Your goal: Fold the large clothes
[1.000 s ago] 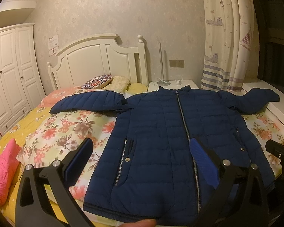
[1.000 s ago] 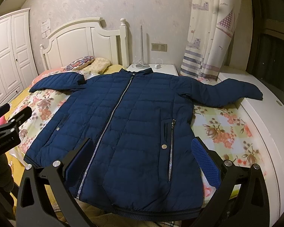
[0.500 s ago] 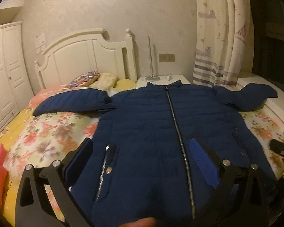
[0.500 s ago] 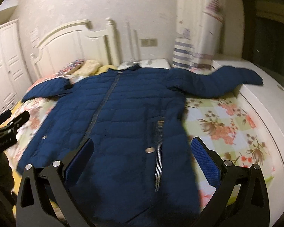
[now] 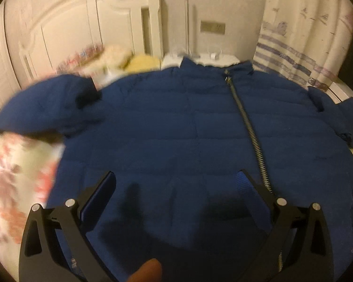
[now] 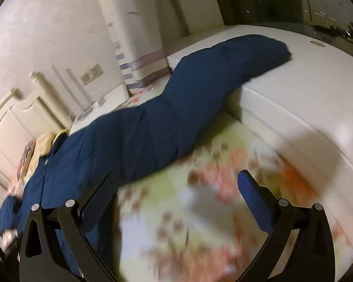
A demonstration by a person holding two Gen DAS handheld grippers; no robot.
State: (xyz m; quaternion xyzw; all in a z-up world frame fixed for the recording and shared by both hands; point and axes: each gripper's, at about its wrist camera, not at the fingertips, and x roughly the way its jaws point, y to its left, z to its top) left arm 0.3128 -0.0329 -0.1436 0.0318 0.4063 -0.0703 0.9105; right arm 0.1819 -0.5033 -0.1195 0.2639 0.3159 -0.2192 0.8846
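While jacket lies flat — left gripper above, jaws apart.

Your left gripper and right gripper are black, with silver screws and textured blue pads; a bare fingertip shows.

Left view looks level and close over the jacket chest ahead of its claw. Right view, tilted, faces the sleeve; both share the jacket.
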